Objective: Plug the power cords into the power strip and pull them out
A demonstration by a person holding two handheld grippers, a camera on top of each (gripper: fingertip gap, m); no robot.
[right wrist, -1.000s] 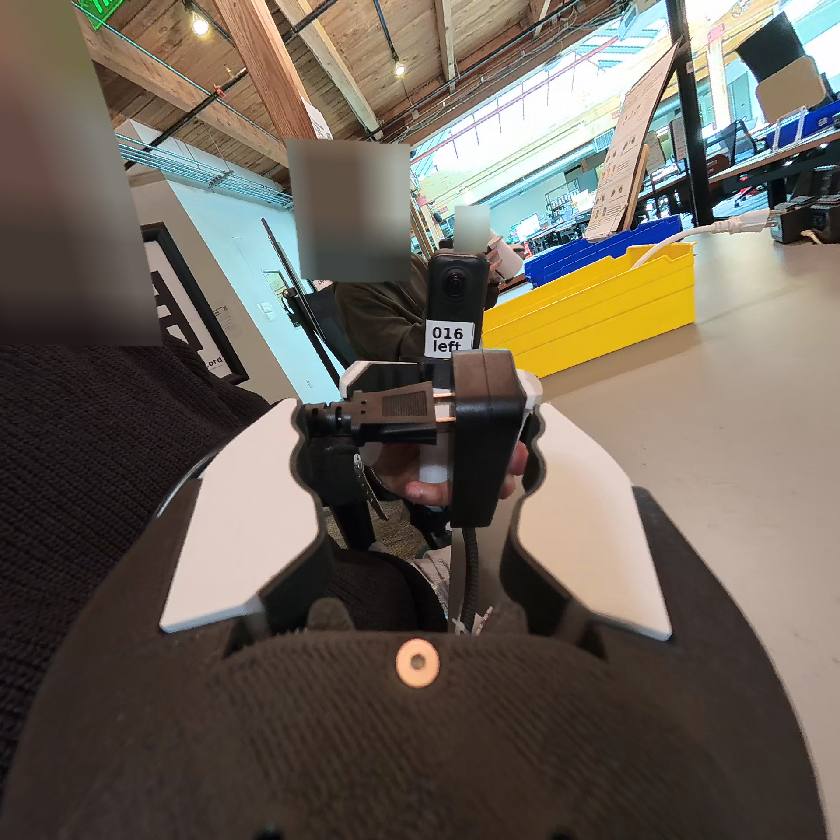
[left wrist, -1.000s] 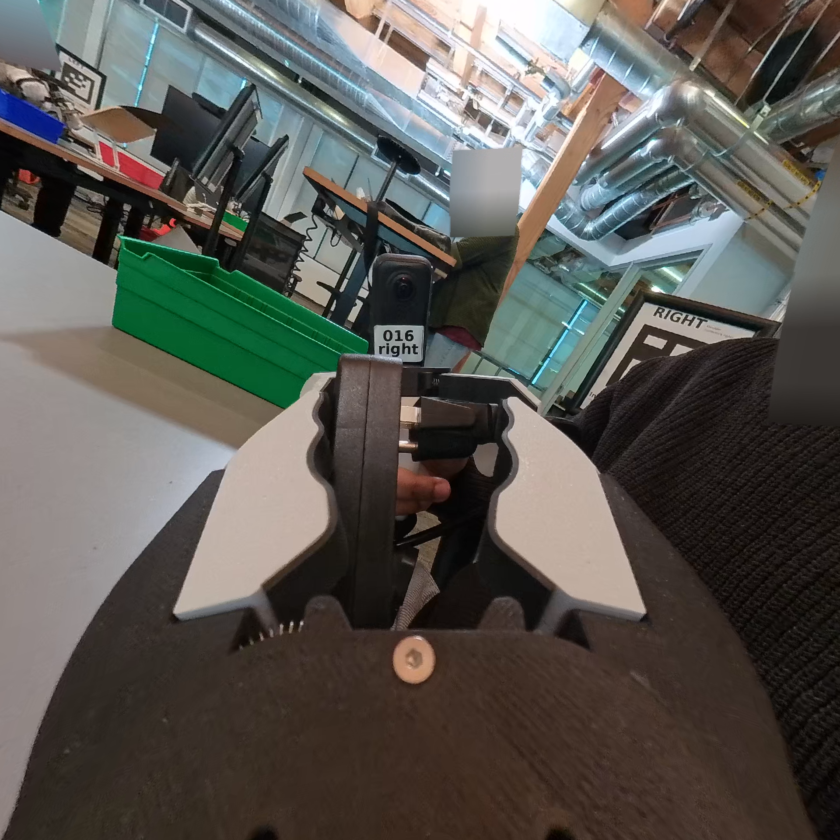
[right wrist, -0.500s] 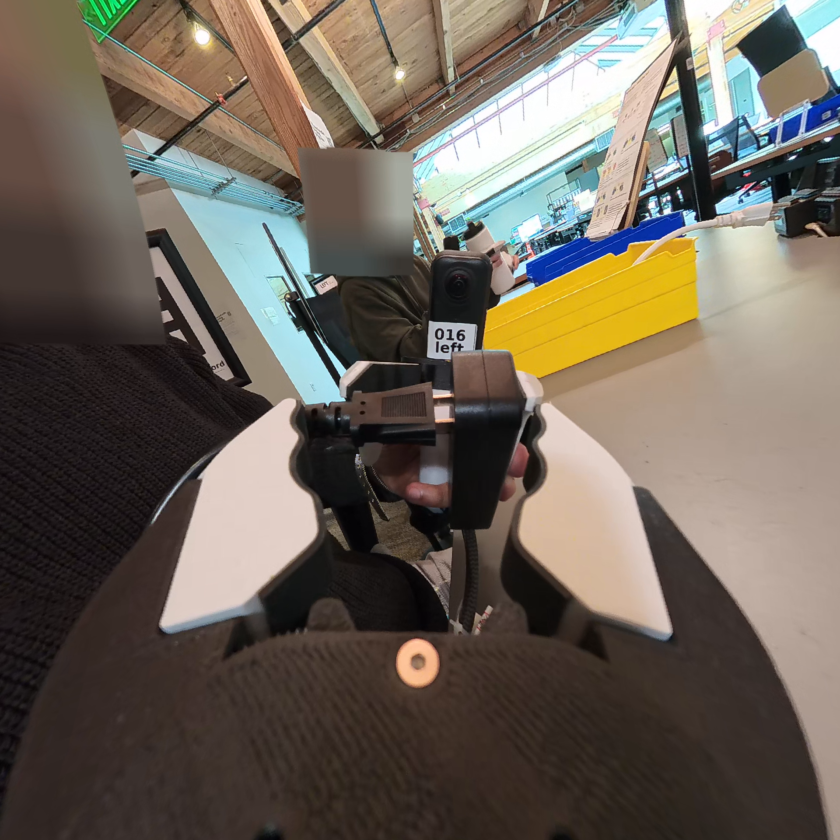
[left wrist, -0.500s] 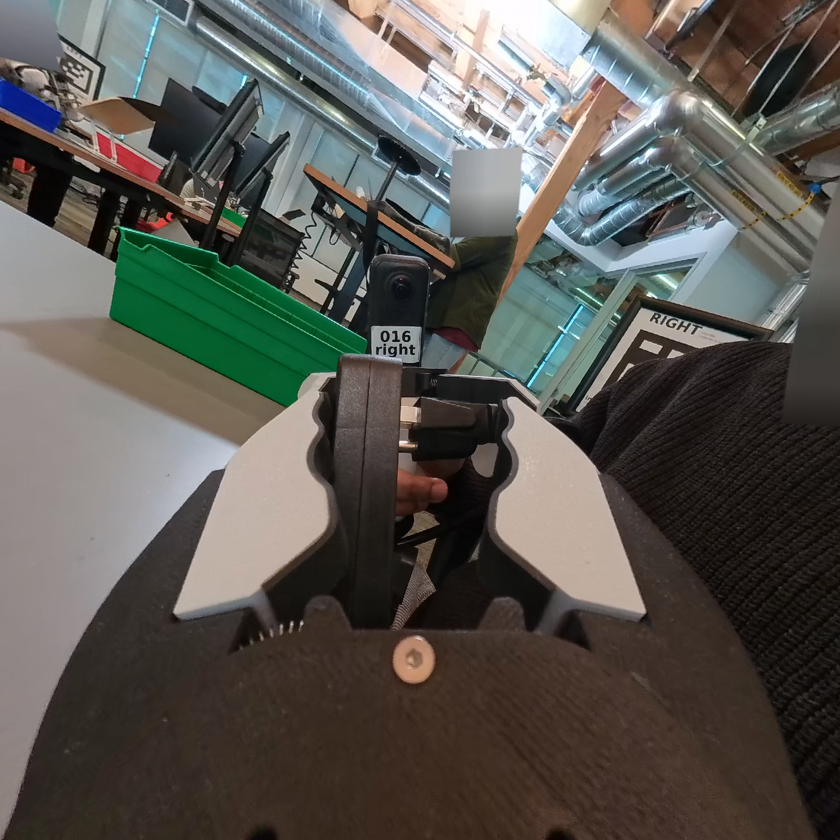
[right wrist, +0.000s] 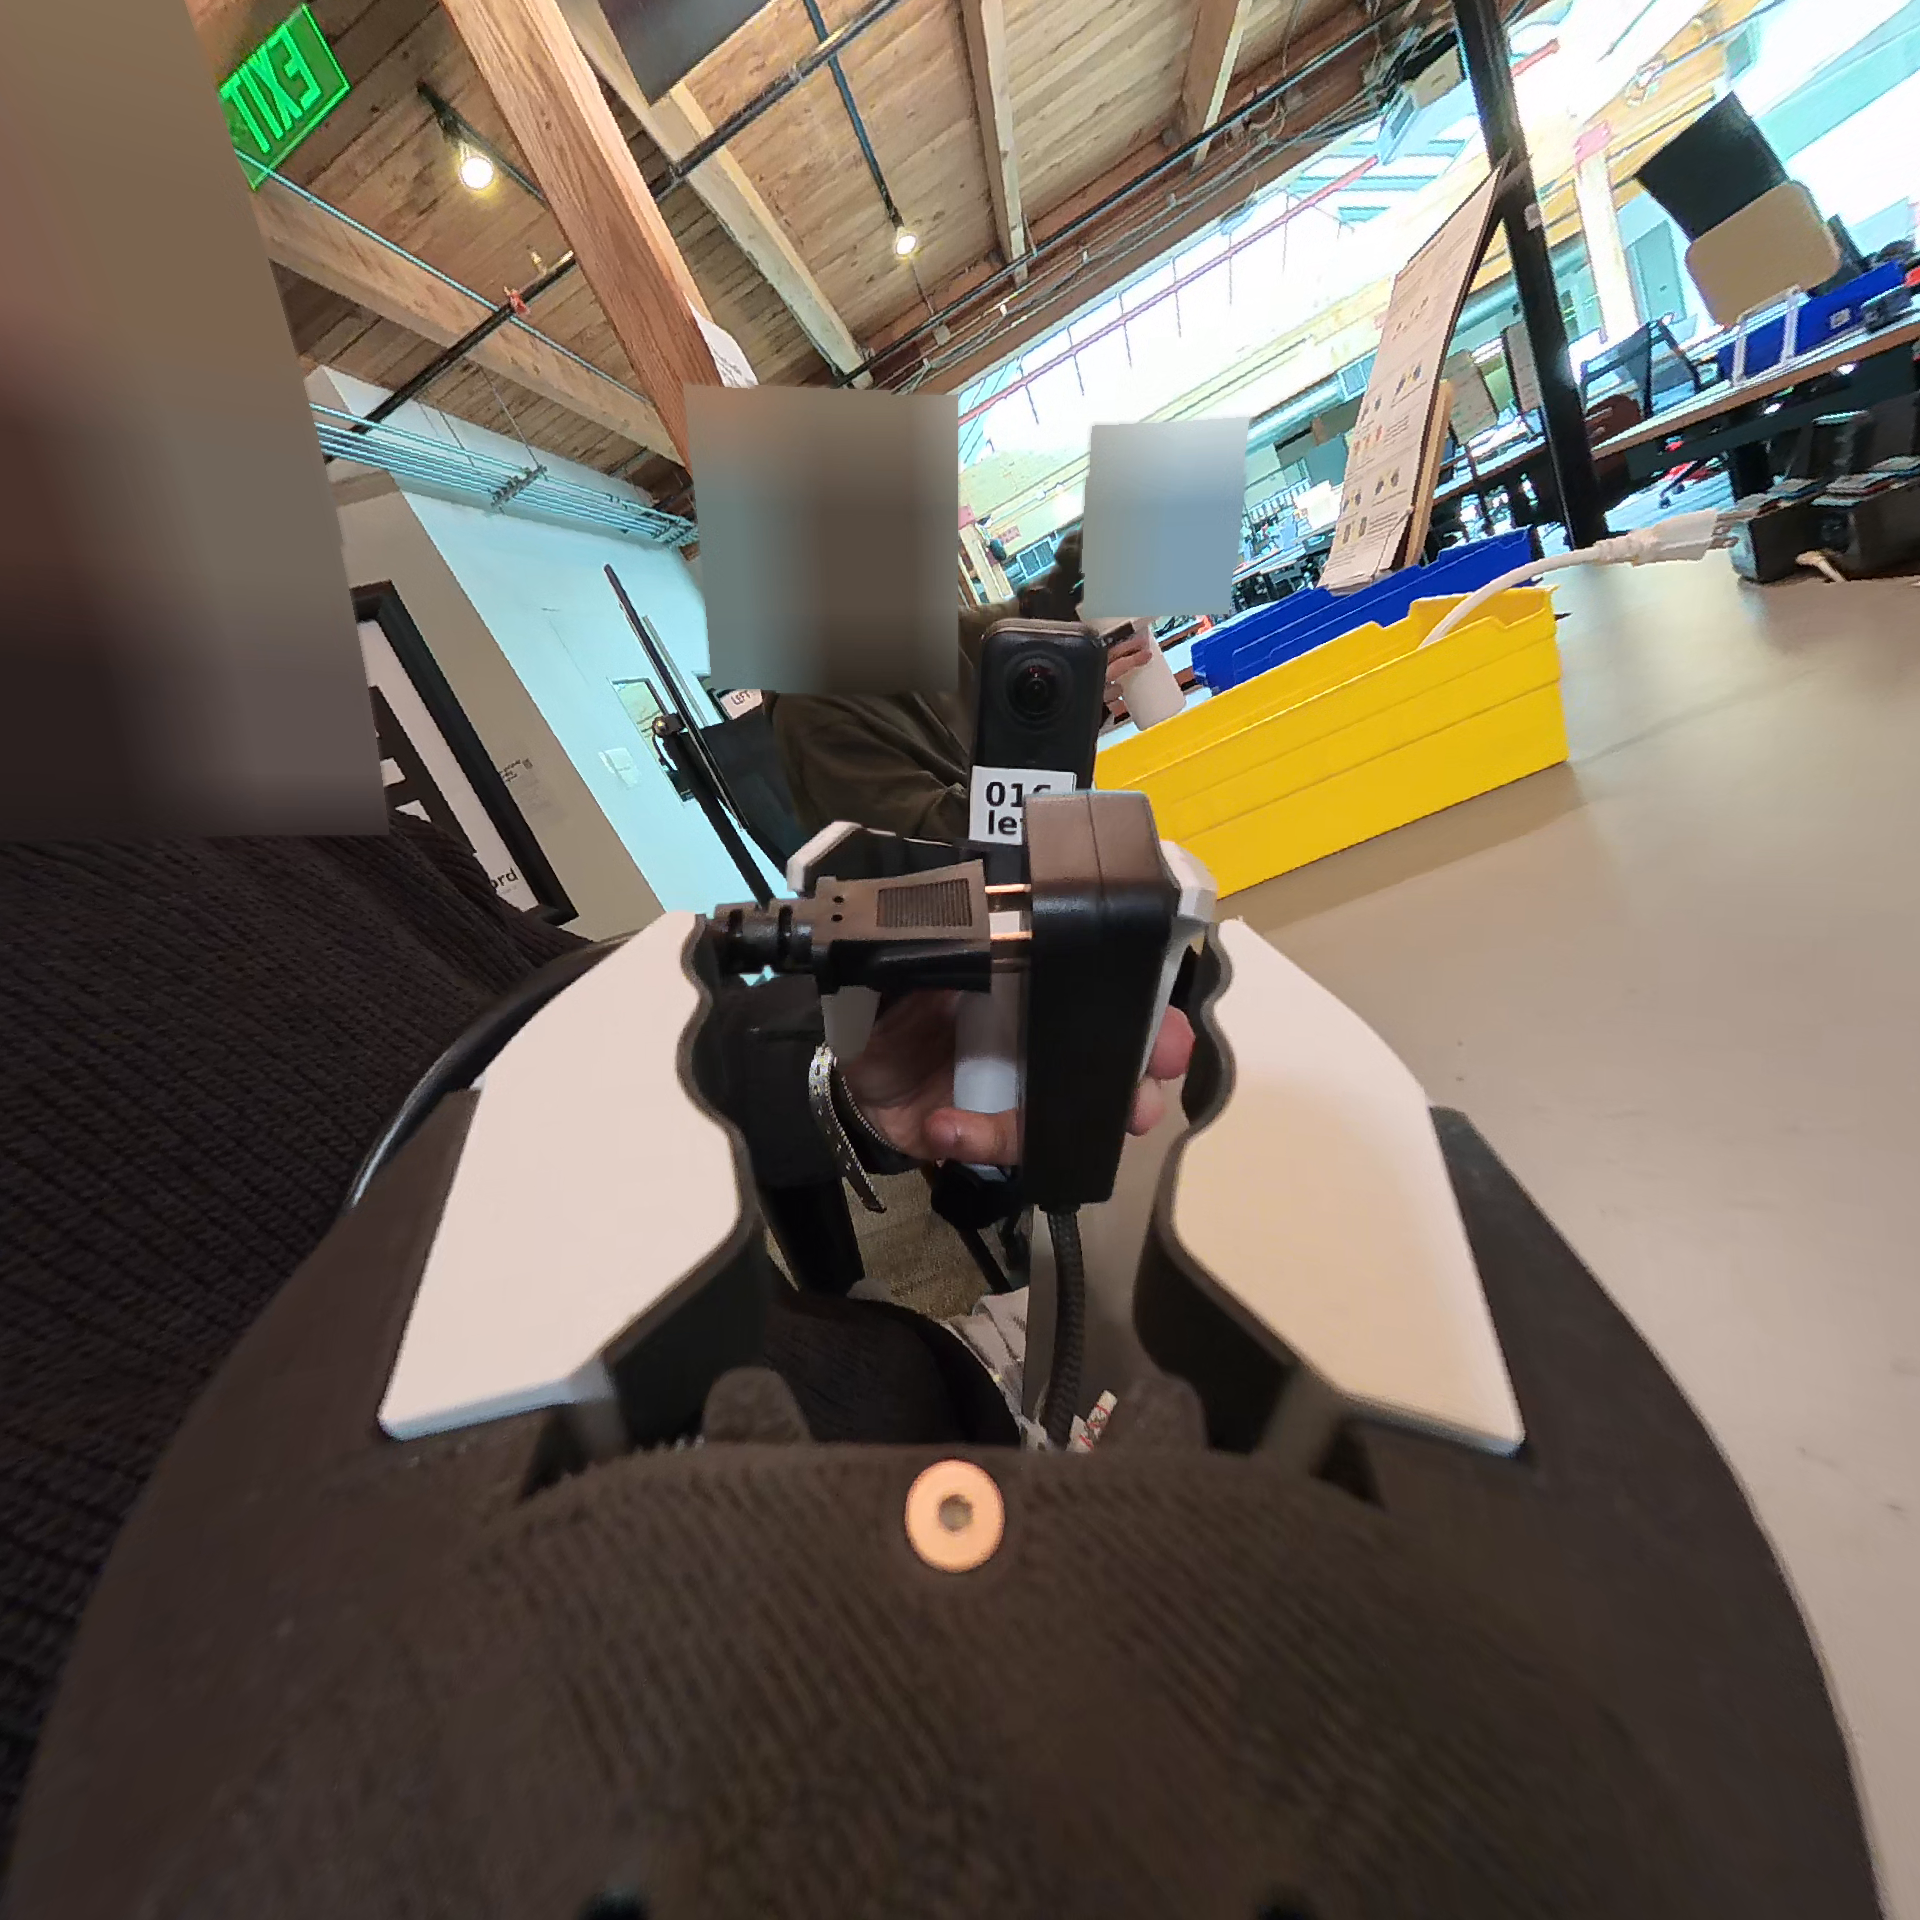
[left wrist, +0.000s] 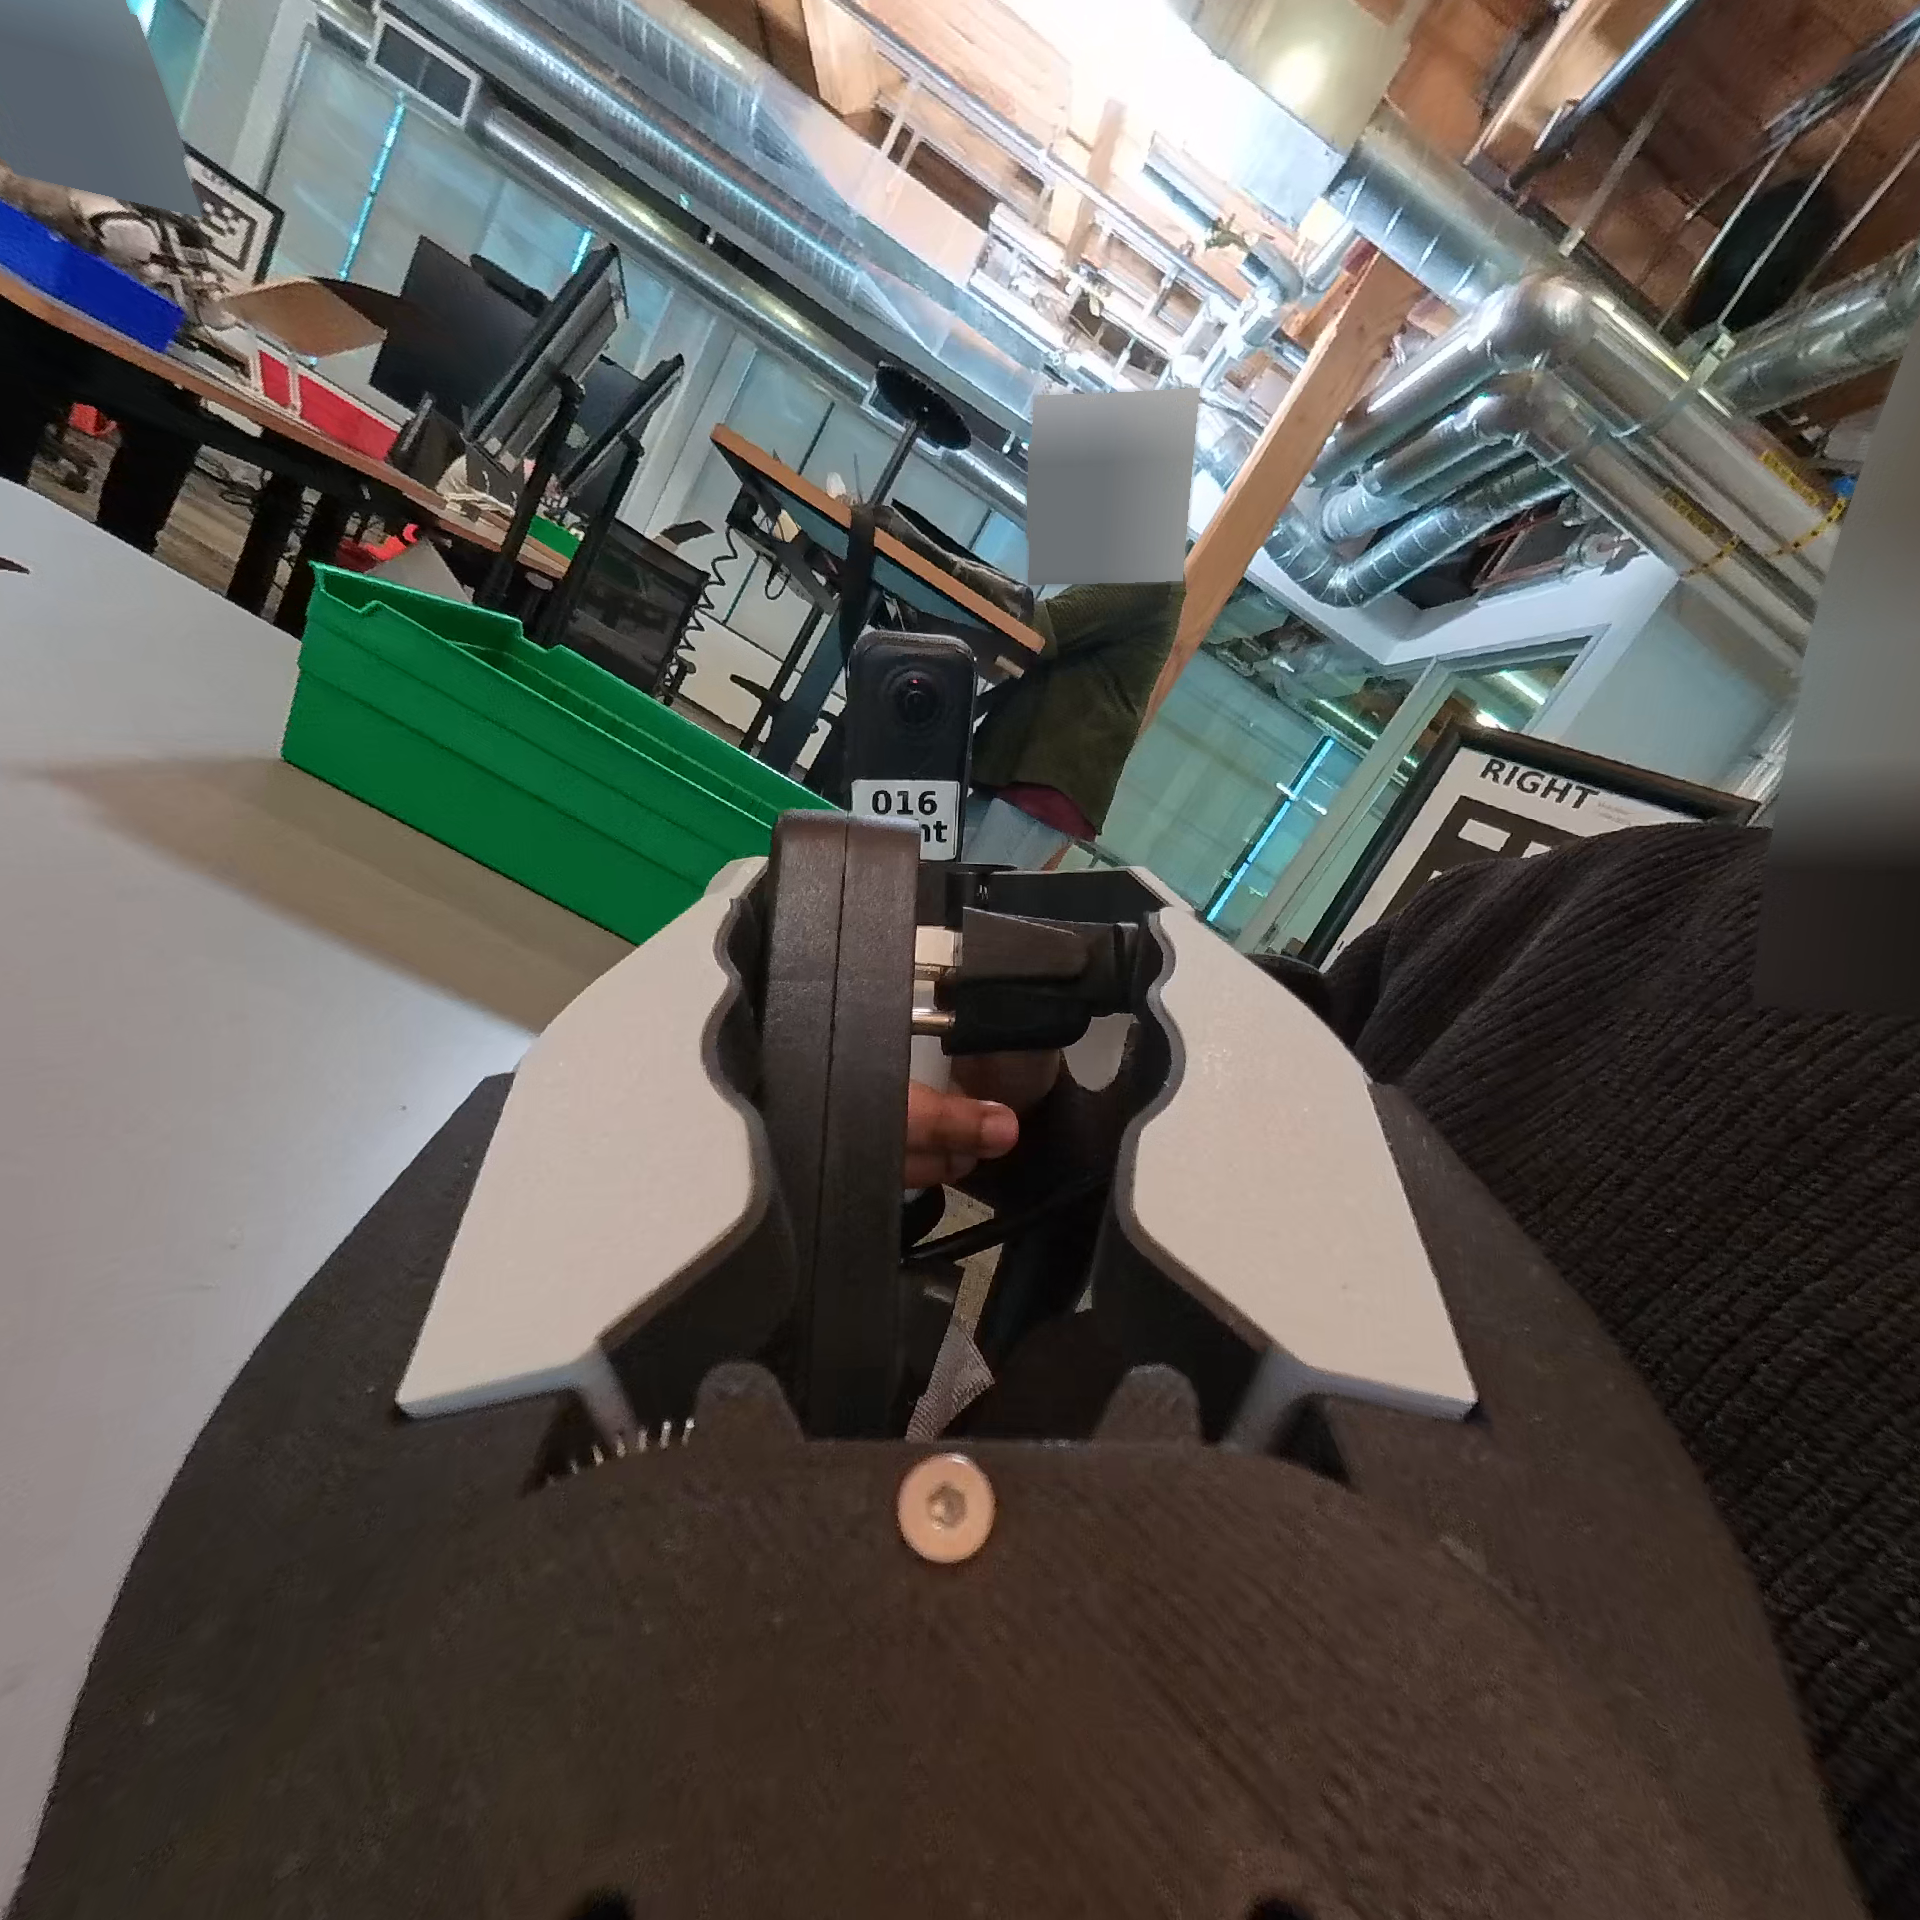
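Beyond the grey tabletop [right wrist: 1621,1039], both tools face each other; the left gripper [left wrist: 940,997] clamps the power strip [left wrist: 836,1039] upright; the right gripper [right wrist: 951,997] clamps the plug [right wrist: 883,925], prongs level, half-seated in its face.

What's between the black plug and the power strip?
Only bare metal prongs span the gap between plug and power strip, visible in both wrist views.
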